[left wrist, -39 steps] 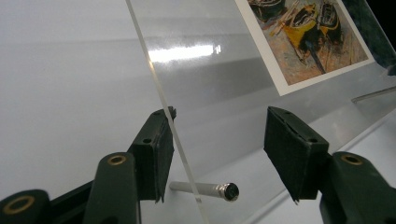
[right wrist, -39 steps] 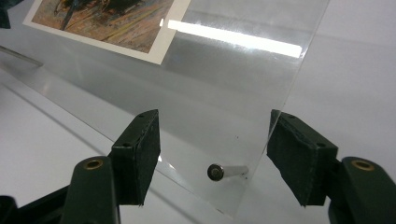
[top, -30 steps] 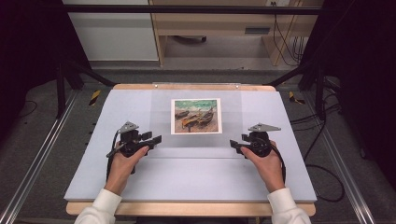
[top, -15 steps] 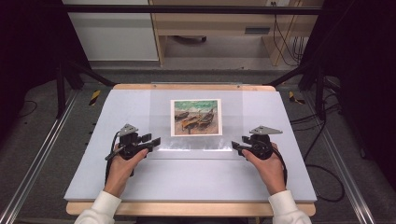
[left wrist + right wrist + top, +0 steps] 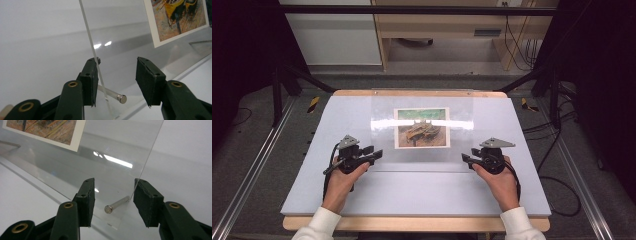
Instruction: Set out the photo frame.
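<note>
High view: picture (image 5: pixel 421 128) under clear sheet (image 5: pixel 384 107).

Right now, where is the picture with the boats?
In the high view the boat picture sits in the middle of the clear plastic sheet on the table's far half, between and beyond the left gripper and right gripper.

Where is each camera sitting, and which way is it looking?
High view: above the person's side, looking forward and down at the table; both hands, left tool, right tool.
Left gripper view: on the left tool, looking along its jaws, which have just been closing around the clear sheet edge.
Right gripper view: on the right tool, jaws likewise closing.
Shared: sheet, picture, metal pin.
</note>
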Demonstrator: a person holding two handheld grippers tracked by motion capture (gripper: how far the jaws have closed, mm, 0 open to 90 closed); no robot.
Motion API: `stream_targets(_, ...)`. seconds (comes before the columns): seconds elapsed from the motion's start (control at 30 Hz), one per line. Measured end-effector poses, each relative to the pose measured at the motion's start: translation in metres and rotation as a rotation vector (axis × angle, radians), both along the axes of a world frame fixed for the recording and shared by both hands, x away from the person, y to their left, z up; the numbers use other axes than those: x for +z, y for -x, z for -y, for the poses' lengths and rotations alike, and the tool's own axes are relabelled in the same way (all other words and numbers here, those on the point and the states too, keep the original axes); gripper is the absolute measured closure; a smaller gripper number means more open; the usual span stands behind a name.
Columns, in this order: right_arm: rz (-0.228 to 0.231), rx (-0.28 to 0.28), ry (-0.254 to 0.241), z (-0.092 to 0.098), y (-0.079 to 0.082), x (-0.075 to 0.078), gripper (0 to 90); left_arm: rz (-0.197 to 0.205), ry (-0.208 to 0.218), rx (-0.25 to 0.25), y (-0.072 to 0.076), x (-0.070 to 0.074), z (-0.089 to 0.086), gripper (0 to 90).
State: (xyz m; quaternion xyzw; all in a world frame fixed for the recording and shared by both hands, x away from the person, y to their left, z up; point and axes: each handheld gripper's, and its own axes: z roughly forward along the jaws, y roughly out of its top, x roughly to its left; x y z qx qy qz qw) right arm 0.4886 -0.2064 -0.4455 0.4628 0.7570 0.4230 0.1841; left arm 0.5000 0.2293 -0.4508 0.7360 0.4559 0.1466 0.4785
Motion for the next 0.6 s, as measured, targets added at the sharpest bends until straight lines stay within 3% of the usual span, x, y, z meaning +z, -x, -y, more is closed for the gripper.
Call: stream_targets(0.6, 0.003, 0.006, 0.019, 0.0027, 0.0067, -0.0014, 59.5, 0.0, -0.03, 0.005, 0.008, -0.0002, 0.0002, 56.2)
